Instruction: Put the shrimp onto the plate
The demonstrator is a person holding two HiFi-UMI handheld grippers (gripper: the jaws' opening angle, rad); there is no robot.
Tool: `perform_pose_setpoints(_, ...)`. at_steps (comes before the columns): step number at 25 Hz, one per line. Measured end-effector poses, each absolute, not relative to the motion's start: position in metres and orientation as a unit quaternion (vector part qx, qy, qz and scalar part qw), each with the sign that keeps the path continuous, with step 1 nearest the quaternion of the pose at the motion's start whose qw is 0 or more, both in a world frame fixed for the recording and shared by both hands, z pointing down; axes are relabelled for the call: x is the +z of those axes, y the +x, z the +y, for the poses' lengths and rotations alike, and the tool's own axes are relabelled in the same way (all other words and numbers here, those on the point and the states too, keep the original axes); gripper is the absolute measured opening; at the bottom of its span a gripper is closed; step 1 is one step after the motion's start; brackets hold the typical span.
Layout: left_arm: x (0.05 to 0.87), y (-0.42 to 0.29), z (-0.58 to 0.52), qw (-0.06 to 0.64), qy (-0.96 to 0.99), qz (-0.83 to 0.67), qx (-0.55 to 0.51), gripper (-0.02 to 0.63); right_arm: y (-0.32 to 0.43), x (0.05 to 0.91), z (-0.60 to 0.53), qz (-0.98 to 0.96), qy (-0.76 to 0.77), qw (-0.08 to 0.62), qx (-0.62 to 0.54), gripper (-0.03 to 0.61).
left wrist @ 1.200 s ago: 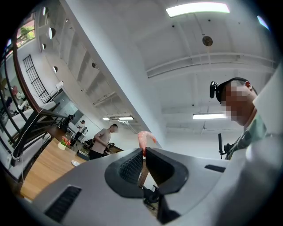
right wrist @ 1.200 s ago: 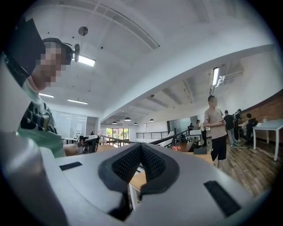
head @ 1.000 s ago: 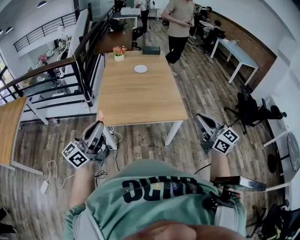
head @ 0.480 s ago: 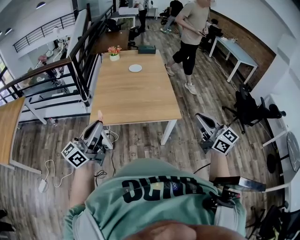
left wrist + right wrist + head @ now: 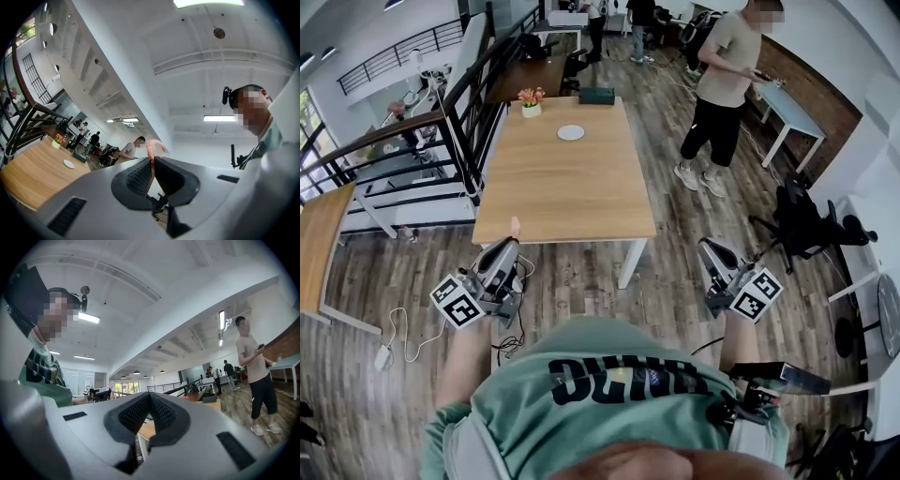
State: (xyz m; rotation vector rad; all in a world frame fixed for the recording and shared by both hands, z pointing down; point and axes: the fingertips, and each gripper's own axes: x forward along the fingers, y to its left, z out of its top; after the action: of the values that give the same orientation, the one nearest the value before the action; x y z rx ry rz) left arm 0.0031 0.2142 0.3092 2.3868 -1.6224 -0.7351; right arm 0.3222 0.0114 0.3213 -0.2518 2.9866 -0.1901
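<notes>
- The shrimp (image 5: 152, 145) is clamped at the tips of the left claw (image 5: 152, 161), just short of the bench (image 5: 562, 192).
- The plate (image 5: 571, 133) is seen near the bench's far end.
- The right claw (image 5: 149, 398) is pressed together, with nothing gripped.

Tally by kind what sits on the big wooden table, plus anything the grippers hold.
plate: 1
flower pot: 1
dark box: 1
shrimp, pinched in the left gripper: 1
Total: 4
</notes>
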Motion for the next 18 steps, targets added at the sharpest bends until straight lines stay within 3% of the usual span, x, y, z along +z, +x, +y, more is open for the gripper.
perform_pose_setpoints(11,0.323,0.037,0.180,0.105,0.809,-0.530,-0.231,0.023,0.355,0.350,-0.014,0.988,-0.093,0.080,-0.099,0.006)
perform_pose_setpoints(18,0.329,0.015,0.157,0.116,0.811,-0.522,-0.236,0.023,0.332,0.352,-0.029,0.987,-0.095,0.070,-0.105,0.006)
